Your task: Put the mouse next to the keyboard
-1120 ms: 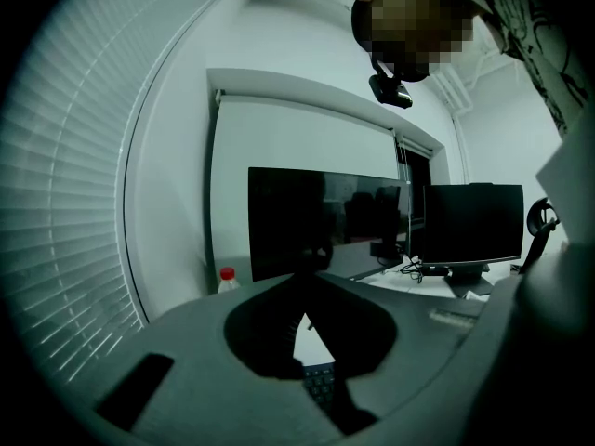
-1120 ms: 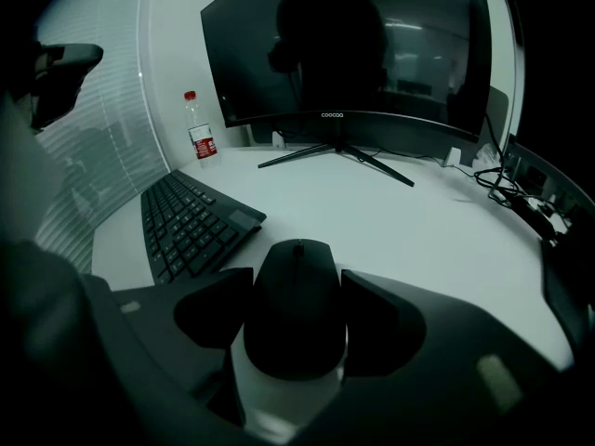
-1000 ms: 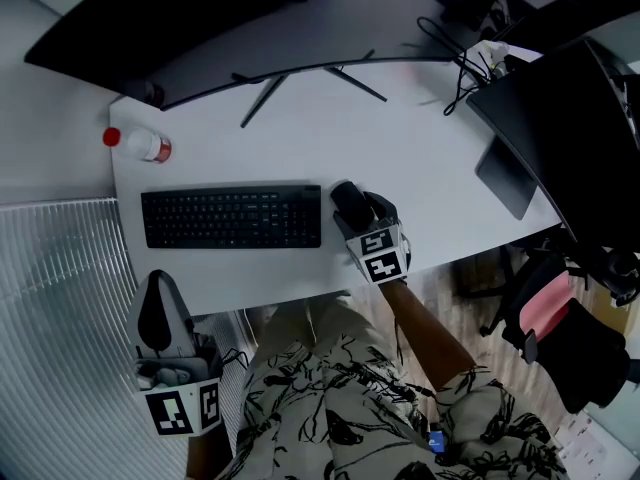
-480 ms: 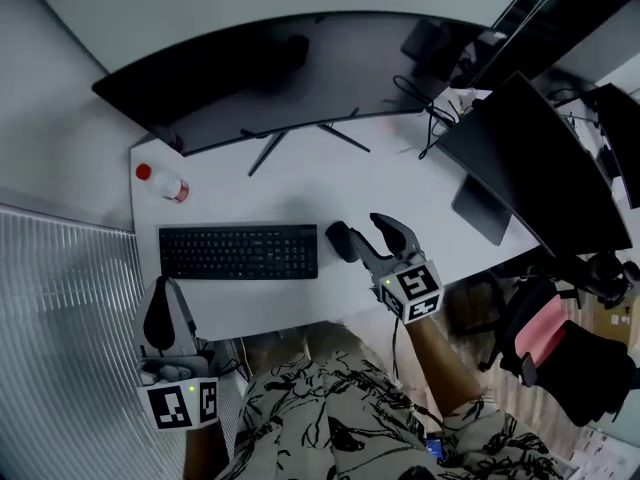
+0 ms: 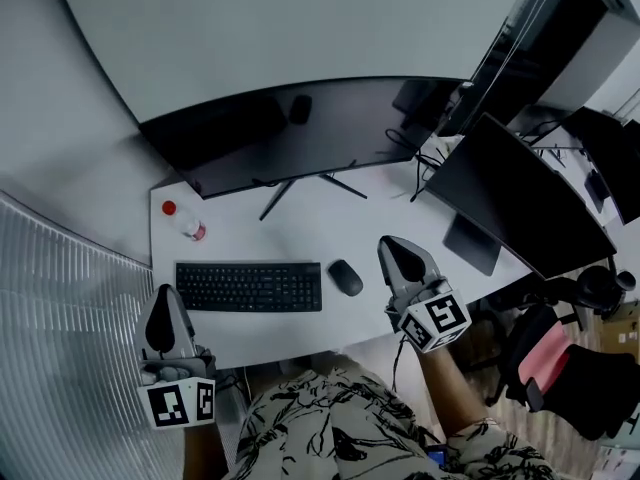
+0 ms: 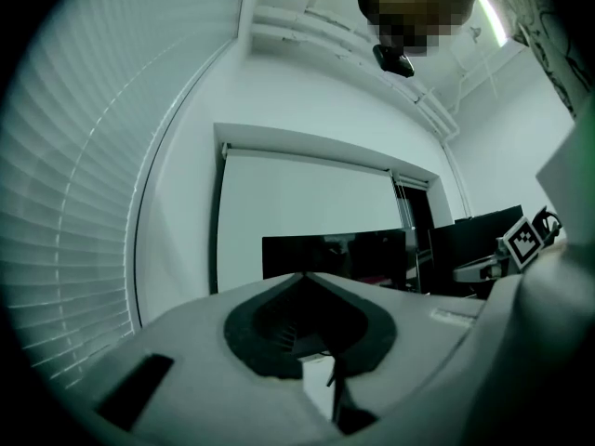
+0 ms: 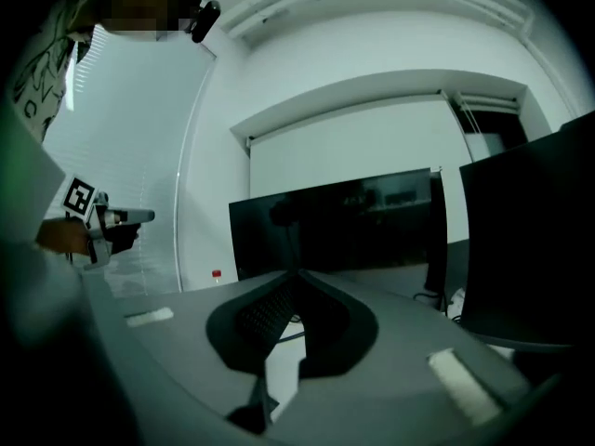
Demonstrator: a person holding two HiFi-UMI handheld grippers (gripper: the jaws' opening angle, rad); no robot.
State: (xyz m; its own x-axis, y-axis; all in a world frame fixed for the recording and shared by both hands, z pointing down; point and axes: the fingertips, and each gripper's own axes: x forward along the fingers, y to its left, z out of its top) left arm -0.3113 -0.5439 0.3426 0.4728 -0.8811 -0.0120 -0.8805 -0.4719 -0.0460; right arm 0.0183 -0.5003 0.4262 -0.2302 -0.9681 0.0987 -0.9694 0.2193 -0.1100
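Note:
The black mouse (image 5: 346, 277) lies on the white desk (image 5: 300, 223), just off the right end of the black keyboard (image 5: 248, 286), with a small gap between them. My right gripper (image 5: 393, 242) is raised to the right of the mouse, apart from it, jaws shut with nothing between them; in its own view the tips (image 7: 299, 272) meet in front of the big monitor. My left gripper (image 5: 164, 290) is held off the desk's front left corner, also shut and empty, with its tips (image 6: 302, 275) meeting.
A wide curved monitor (image 5: 300, 133) stands at the back of the desk, with a second dark screen (image 5: 510, 208) at the right. A red-capped bottle (image 5: 186, 224) lies at the left. Cables (image 5: 430, 163) trail at the back right. A chair (image 5: 560, 368) stands beside the desk.
My right gripper let go of the mouse, lifted off to the right and shut. The mouse stayed beside the keyboard. The head view pulled back and up; the left gripper barely moved.

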